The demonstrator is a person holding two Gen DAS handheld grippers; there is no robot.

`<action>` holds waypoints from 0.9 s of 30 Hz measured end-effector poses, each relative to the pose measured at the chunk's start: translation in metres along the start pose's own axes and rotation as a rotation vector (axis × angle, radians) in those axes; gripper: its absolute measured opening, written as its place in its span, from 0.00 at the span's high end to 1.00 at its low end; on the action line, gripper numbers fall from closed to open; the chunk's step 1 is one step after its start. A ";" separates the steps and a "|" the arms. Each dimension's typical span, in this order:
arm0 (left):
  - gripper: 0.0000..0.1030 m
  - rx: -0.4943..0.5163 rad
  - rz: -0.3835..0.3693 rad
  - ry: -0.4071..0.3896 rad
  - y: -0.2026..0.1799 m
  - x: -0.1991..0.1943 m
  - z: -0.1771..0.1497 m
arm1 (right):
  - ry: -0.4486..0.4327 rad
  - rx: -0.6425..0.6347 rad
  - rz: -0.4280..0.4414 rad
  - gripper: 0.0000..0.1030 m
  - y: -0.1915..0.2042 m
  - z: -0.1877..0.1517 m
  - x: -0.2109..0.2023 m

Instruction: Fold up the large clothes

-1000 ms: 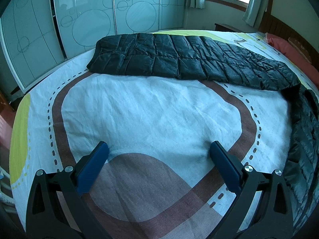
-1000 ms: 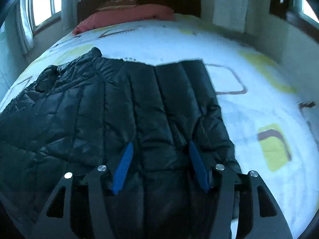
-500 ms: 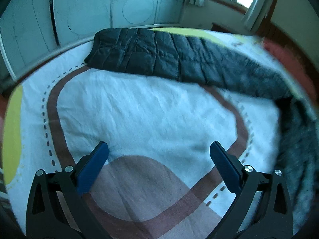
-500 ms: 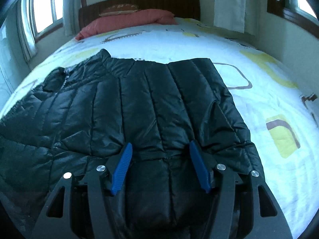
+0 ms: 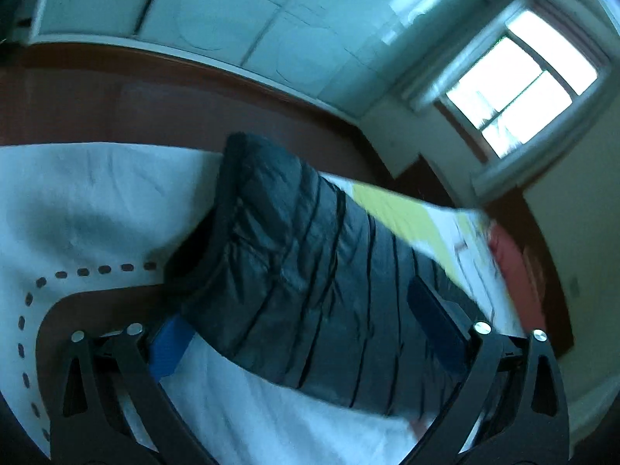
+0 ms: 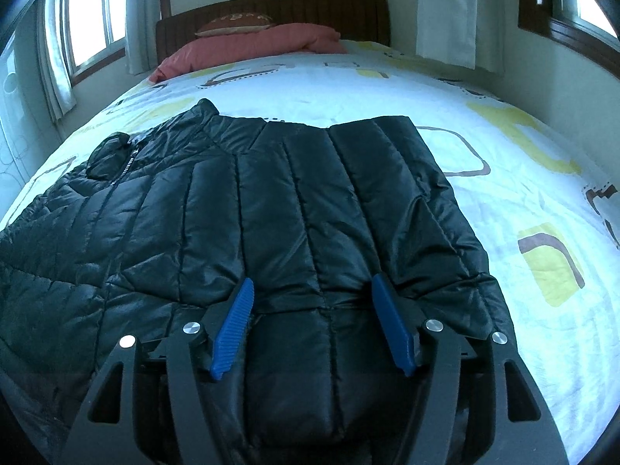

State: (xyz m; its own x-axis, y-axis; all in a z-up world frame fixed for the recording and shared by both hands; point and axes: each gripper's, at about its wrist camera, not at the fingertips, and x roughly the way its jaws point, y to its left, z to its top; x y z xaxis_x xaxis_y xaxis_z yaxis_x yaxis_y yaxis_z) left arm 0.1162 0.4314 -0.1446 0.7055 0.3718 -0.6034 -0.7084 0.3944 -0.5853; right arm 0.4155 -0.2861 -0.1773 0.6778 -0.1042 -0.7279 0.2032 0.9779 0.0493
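A black quilted puffer jacket (image 6: pixel 271 201) lies spread on the bed, collar towards the headboard. My right gripper (image 6: pixel 312 279) sits low over its near part. Its jaws are opening, with a bulge of jacket fabric between the blue pads (image 6: pixel 232 325), which do not pinch it. In the blurred, tilted left wrist view, the jacket's long sleeve (image 5: pixel 294 240) runs across the sheet. My left gripper (image 5: pixel 298 306) straddles that sleeve near its cuff end. Its jaws are closing but still stand wide, and the sleeve hides the left fingertip.
The bed sheet (image 6: pixel 503 178) is white with brown and yellow shapes. A red pillow (image 6: pixel 252 44) lies by the dark headboard (image 6: pixel 310 7). Beyond the bed's edge are brown floor (image 5: pixel 116 104), a glass-fronted wardrobe (image 5: pixel 232 19) and a window (image 5: pixel 515 89).
The left gripper has swung across the bed and rolled, from over bare sheet to astride the sleeve. The right gripper stayed put and its jaws spread a little.
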 end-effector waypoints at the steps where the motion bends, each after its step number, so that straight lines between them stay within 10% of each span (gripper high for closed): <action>1: 0.41 0.002 0.019 -0.009 -0.002 -0.001 -0.002 | -0.001 0.001 0.002 0.38 0.000 0.000 0.000; 5: 0.87 -0.010 -0.001 0.005 -0.003 0.007 -0.004 | 0.000 -0.001 0.001 0.38 0.000 0.000 0.000; 14: 0.92 0.246 -0.145 -0.041 -0.106 -0.026 -0.035 | -0.002 -0.002 0.001 0.38 -0.001 0.001 0.000; 27: 0.92 0.730 -0.411 0.165 -0.325 -0.043 -0.220 | -0.004 0.002 0.004 0.38 -0.001 0.001 0.000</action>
State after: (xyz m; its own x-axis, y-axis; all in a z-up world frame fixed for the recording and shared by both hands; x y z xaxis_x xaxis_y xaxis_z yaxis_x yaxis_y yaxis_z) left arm 0.3113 0.1025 -0.0476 0.8515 -0.0244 -0.5237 -0.1660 0.9350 -0.3135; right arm 0.4161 -0.2868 -0.1769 0.6812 -0.1011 -0.7251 0.2018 0.9780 0.0532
